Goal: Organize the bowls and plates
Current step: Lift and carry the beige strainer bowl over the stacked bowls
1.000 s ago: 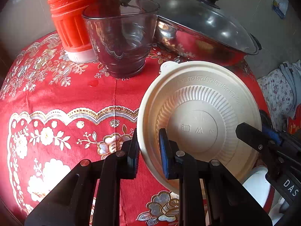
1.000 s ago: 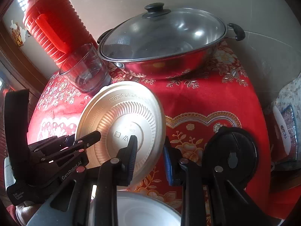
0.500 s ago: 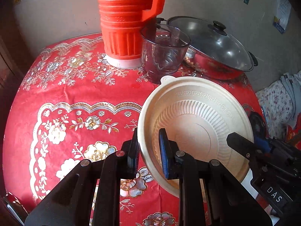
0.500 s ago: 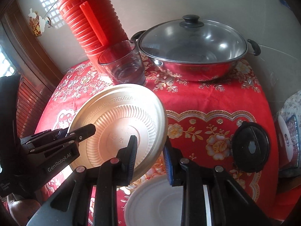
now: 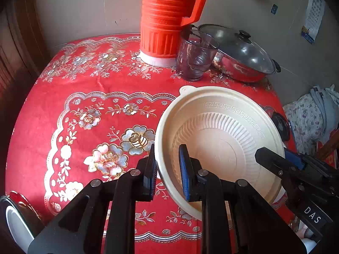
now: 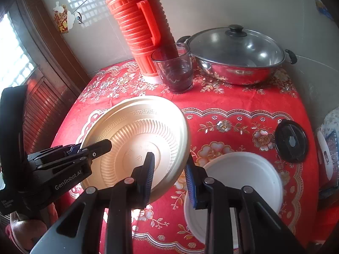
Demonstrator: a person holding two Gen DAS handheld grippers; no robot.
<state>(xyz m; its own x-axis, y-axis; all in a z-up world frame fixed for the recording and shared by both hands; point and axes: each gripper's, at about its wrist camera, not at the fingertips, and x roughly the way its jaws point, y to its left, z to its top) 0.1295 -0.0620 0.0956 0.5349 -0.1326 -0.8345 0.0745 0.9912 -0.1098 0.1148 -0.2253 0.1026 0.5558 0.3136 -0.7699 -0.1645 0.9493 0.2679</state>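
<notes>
A cream ribbed plastic bowl (image 5: 222,131) hangs tilted on edge above the red tablecloth, gripped from both sides. My left gripper (image 5: 167,169) is shut on its near left rim, one pad inside and one outside. In the right wrist view the same bowl (image 6: 135,131) shows its embossed underside. My right gripper (image 6: 169,173) straddles its right rim with the jaws starting to open and the pads still on it. The left gripper (image 6: 101,146) shows there at the bowl's left. A white bowl (image 6: 233,180) rests on the cloth below my right gripper.
A tall red ribbed jug (image 5: 167,21), a clear glass tumbler (image 5: 195,57) and a steel wok with a glass lid (image 5: 239,53) stand at the back of the table. A black round lid (image 6: 291,140) lies at the right. A dark dish (image 5: 17,218) sits at the near left edge.
Both grippers have drawn back and risen with the cream bowl, away from the jug, glass and wok. More of the tablecloth and the white bowl have come into view.
</notes>
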